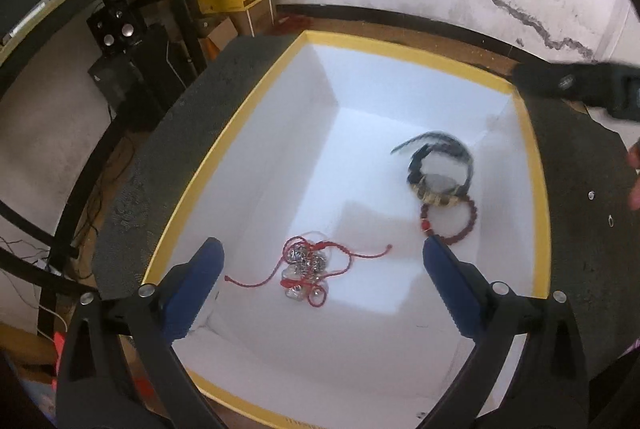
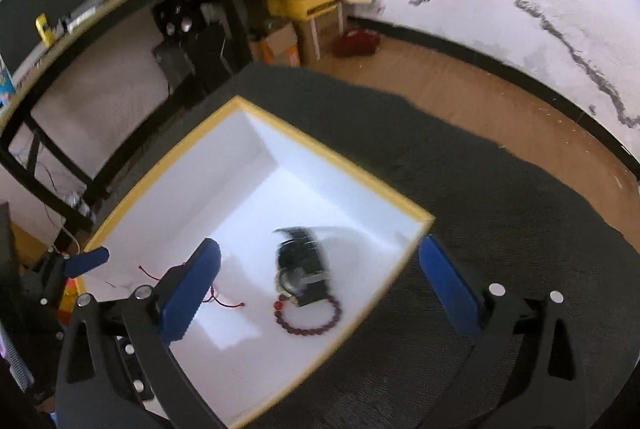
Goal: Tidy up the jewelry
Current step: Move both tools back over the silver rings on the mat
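Left wrist view: the left gripper (image 1: 322, 275) hangs over a white box with a yellow rim (image 1: 538, 205) that sits on a dark mat (image 1: 144, 185). Its blue fingers (image 1: 192, 289) stand wide apart and hold nothing. Between them, on the box floor, lies a red cord bracelet with silver bells (image 1: 306, 267). Farther right in the box, a black-strapped wristwatch (image 1: 438, 171), somewhat blurred, lies touching a dark red bead bracelet (image 1: 450, 221).

Right wrist view: the right gripper (image 2: 320, 287) has its jaws spread wide and empty, one finger (image 2: 188, 297) over the box interior, the other past the yellow rim (image 2: 340, 159) above the mat (image 2: 500, 197). The wristwatch (image 2: 300, 271) and bead bracelet (image 2: 308, 313) lie together between the fingers. Part of the red cord (image 2: 222, 299) shows beside the left-hand finger. The left gripper's blue fingertip (image 2: 86, 261) shows at the box's left edge.
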`<state>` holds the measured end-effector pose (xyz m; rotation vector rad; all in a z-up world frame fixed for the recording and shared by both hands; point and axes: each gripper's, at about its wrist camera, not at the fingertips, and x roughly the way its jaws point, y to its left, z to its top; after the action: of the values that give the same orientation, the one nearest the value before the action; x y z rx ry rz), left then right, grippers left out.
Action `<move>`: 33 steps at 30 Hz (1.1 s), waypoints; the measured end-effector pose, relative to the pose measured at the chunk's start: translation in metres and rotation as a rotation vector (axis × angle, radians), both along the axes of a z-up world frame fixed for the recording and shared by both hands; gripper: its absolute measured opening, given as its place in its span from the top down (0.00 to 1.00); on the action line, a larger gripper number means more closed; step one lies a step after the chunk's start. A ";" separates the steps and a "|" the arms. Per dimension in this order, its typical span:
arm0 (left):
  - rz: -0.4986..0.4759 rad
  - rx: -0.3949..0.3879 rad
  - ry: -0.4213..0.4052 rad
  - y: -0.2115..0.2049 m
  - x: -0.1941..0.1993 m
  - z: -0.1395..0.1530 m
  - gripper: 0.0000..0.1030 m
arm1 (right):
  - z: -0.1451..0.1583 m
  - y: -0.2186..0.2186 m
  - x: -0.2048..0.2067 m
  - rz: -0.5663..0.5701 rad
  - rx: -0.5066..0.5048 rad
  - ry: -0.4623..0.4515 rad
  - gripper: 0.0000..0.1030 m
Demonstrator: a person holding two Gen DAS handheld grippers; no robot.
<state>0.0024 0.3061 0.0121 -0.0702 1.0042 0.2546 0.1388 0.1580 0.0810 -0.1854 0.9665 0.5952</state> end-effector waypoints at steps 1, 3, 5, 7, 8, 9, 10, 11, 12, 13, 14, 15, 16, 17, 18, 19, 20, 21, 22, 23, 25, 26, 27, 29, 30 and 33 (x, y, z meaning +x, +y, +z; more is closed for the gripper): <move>0.003 0.010 -0.011 -0.002 -0.001 0.004 0.06 | 0.012 -0.016 -0.004 -0.011 0.019 -0.020 0.07; -0.006 0.041 -0.045 -0.013 -0.006 0.016 0.06 | 0.028 -0.041 -0.012 -0.026 0.040 -0.046 0.07; -0.030 0.062 -0.084 -0.027 -0.011 0.029 0.06 | 0.041 -0.076 -0.024 -0.047 0.054 -0.071 0.07; -0.046 0.081 -0.133 -0.048 -0.016 0.044 0.06 | 0.050 -0.121 -0.040 -0.087 0.057 -0.110 0.07; -0.058 0.078 -0.155 -0.057 -0.018 0.050 0.06 | 0.052 -0.138 -0.046 -0.105 0.052 -0.121 0.07; -0.073 0.072 -0.179 -0.070 -0.019 0.055 0.06 | 0.052 -0.157 -0.052 -0.132 0.044 -0.135 0.07; -0.088 0.064 -0.198 -0.083 -0.019 0.059 0.06 | 0.051 -0.179 -0.058 -0.162 0.039 -0.144 0.07; -0.107 0.056 -0.214 -0.094 -0.020 0.061 0.06 | 0.047 -0.206 -0.065 -0.202 0.035 -0.157 0.07; -0.132 0.046 -0.230 -0.110 -0.019 0.062 0.06 | 0.043 -0.222 -0.069 -0.230 0.028 -0.165 0.07; -0.156 0.038 -0.242 -0.125 -0.018 0.061 0.06 | 0.037 -0.240 -0.073 -0.264 0.015 -0.175 0.07; -0.177 0.028 -0.249 -0.137 -0.014 0.059 0.06 | 0.028 -0.262 -0.079 -0.302 -0.003 -0.181 0.07; -0.212 0.010 -0.256 -0.155 -0.011 0.055 0.06 | 0.021 -0.277 -0.084 -0.328 -0.016 -0.184 0.07; -0.233 0.004 -0.256 -0.169 -0.008 0.049 0.06 | 0.010 -0.295 -0.090 -0.363 -0.033 -0.192 0.07; -0.263 -0.007 -0.248 -0.187 -0.001 0.040 0.06 | 0.003 -0.305 -0.093 -0.380 -0.044 -0.195 0.07; -0.283 -0.017 -0.236 -0.200 0.005 0.032 0.06 | -0.007 -0.316 -0.096 -0.397 -0.054 -0.193 0.07; -0.305 -0.031 -0.226 -0.212 0.010 0.025 0.06 | -0.017 -0.326 -0.100 -0.417 -0.059 -0.191 0.07; -0.329 -0.046 -0.220 -0.224 0.015 0.016 0.06 | -0.029 -0.338 -0.105 -0.435 -0.062 -0.187 0.07; -0.353 -0.054 -0.214 -0.238 0.021 0.007 0.06 | -0.040 -0.345 -0.108 -0.443 -0.070 -0.186 0.07; -0.378 -0.051 -0.207 -0.252 0.029 -0.003 0.06 | -0.053 -0.353 -0.111 -0.450 -0.084 -0.175 0.07; -0.402 -0.048 -0.200 -0.265 0.034 -0.011 0.06 | -0.069 -0.362 -0.111 -0.458 -0.097 -0.131 0.07; -0.459 -0.040 -0.193 -0.290 0.050 -0.030 0.06 | -0.092 -0.373 -0.105 -0.454 -0.073 -0.056 0.07; -0.487 -0.034 -0.188 -0.303 0.060 -0.042 0.06 | -0.097 -0.376 -0.105 -0.450 -0.075 -0.049 0.07; -0.500 -0.030 -0.182 -0.309 0.067 -0.051 0.06 | -0.104 -0.376 -0.100 -0.441 -0.089 -0.054 0.07; -0.525 -0.019 -0.172 -0.326 0.081 -0.069 0.06 | -0.115 -0.375 -0.090 -0.423 -0.106 -0.061 0.07; -0.530 -0.011 -0.170 -0.329 0.087 -0.076 0.06 | -0.121 -0.374 -0.083 -0.419 -0.107 -0.052 0.07; -0.554 -0.016 -0.148 -0.338 0.104 -0.094 0.06 | -0.141 -0.371 -0.066 -0.391 -0.124 -0.026 0.07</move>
<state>0.1060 -0.0320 -0.0818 0.1718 0.8422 -0.2625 0.0731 -0.2129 -0.0598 -0.1090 0.9825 0.1736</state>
